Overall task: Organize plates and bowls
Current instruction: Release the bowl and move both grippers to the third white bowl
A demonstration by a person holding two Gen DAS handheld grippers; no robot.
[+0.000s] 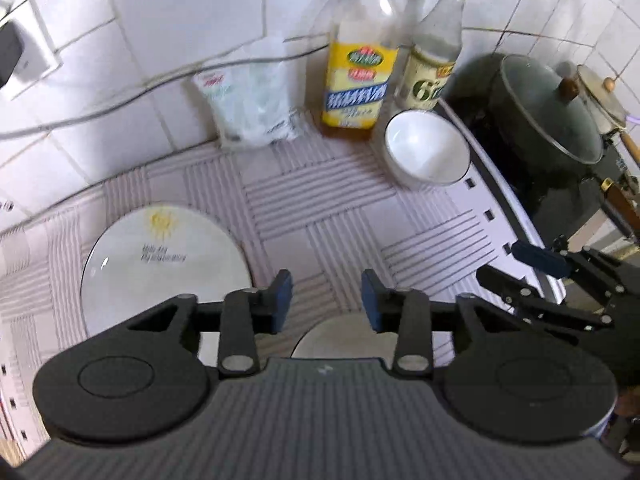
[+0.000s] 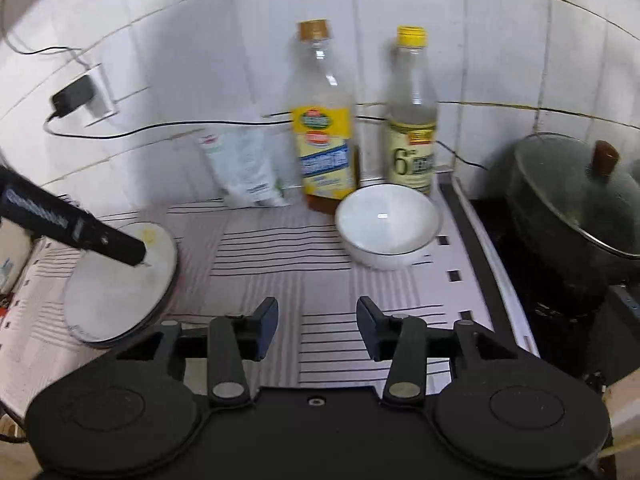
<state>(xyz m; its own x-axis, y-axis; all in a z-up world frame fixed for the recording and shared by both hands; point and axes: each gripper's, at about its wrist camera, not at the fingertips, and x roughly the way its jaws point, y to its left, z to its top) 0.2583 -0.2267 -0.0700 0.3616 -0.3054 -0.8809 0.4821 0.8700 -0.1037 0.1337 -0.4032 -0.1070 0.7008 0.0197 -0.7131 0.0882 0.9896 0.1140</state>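
Two bottles (image 2: 324,120), one bowl (image 2: 386,226), one plate (image 2: 120,292); both grippers (image 1: 326,300) (image 2: 317,326) released, empty.

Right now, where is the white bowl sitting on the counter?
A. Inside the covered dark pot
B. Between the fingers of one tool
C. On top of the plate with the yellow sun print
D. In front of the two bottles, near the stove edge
D: the white bowl stands on the striped mat just in front of the yellow-labelled bottle and the yellow-capped bottle, apart from the plate at the left.
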